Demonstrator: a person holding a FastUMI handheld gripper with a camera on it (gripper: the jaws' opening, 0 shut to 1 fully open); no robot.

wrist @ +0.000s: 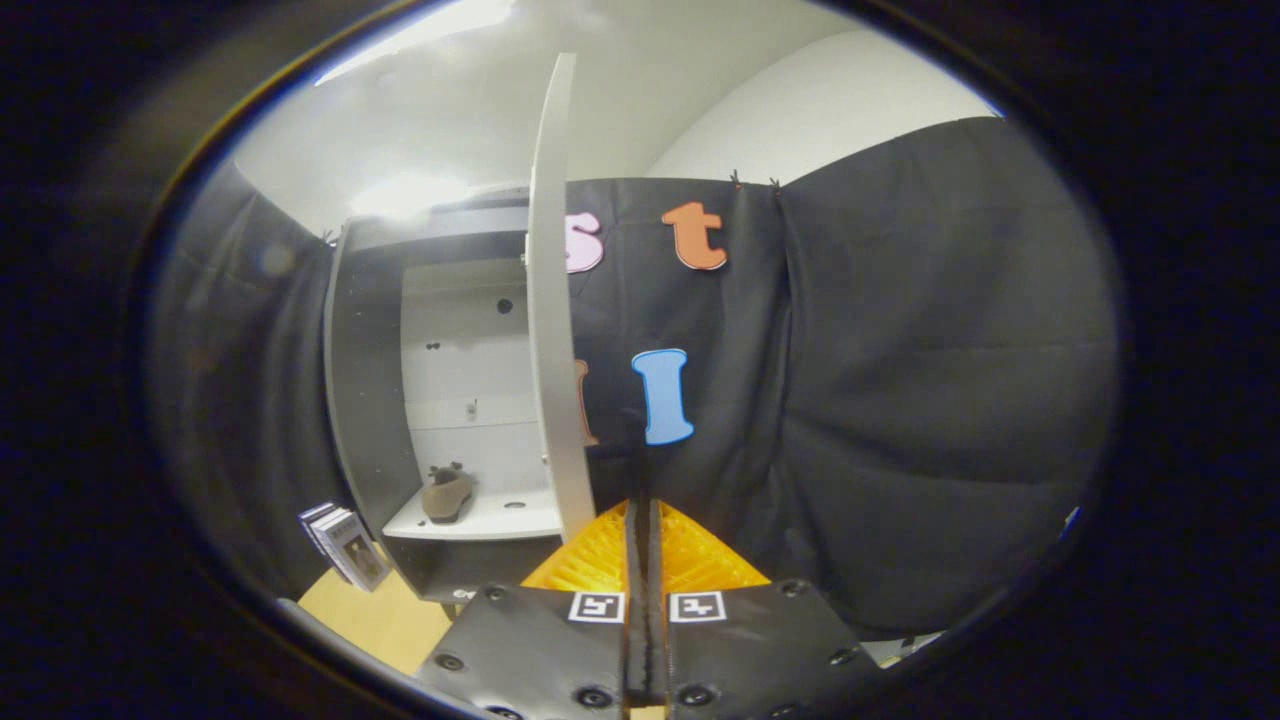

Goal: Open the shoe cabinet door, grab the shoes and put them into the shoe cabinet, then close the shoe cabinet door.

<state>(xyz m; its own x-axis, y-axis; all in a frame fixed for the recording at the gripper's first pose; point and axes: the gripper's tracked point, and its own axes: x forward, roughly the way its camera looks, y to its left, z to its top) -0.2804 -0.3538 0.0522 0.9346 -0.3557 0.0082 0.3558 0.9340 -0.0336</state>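
The shoe [447, 494] lies on the lowest shelf [480, 522] inside the shoe cabinet [440, 400], toe pointing toward the back panel, a soft brownish thing with a suede-like look and what seems to be a small bow or tie at its top. It is well apart from my gripper [645, 520], off to the left and beyond the door. The cabinet door [552, 300] stands wide open, turned nearly edge-on toward me, a thin pale slab with a rounded edge, its lower end just to the left of my fingertips.

My fingers are pressed together with nothing between them; the gripper is clenched empty.

With a shoe already in place and the door open, I judge the step in hand to be the closing. That calls for bringing my closed fingers against the outer face of the door, on the side away from the opening, and pushing it round on its hinge until it meets the frame. The panel looks smooth and hard, so a flat push should serve better than a pinch.

The cabinet has dark side walls and a light, matte back with a few small holes. A few books or booklets [345, 545] lean beside its left wall on a light wooden surface [370, 620].
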